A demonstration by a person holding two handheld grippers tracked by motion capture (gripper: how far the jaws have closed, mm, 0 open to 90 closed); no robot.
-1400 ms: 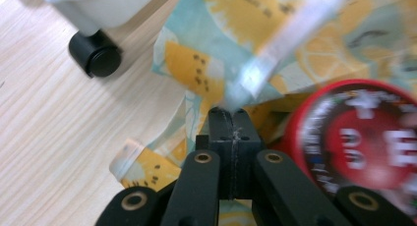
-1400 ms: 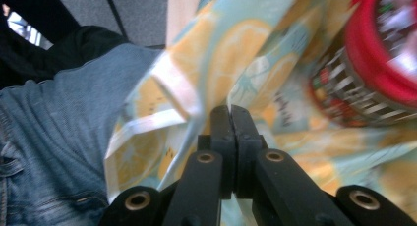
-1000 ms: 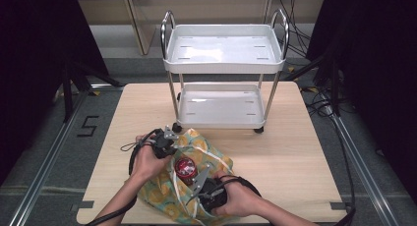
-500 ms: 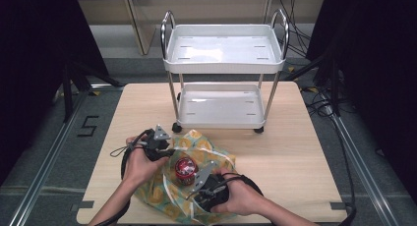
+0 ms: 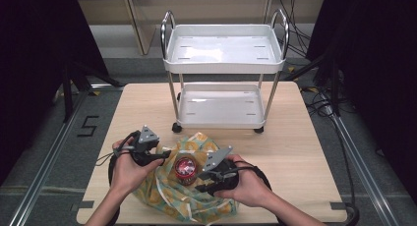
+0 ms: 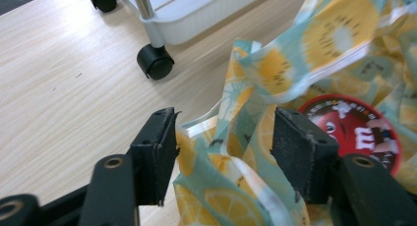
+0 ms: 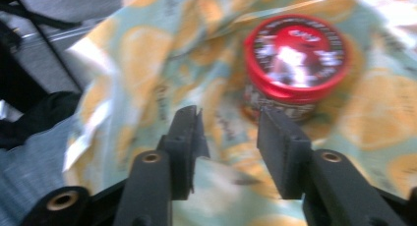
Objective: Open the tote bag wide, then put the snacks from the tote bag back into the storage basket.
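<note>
At the lower centre of the high view, the lemon-print bag (image 5: pixel 189 196) lay crumpled on the tabletop (image 5: pixel 305 152); the red-lidded tin (image 5: pixel 186 169) stood upright on it; the left gripper (image 5: pixel 164 155) and right gripper (image 5: pixel 202 182) flanked the tin, fingers just having opened, clamping nothing, bag folds loose between the left fingers; farther up, the white cart (image 5: pixel 223 73) stood.

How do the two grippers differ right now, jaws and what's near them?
The left gripper has wider-set jaws, with a fold of the lemon-print bag loose between them; the right gripper has narrower jaws, just short of the red-lidded can. Both have just been opening, and neither pinches anything.
</note>
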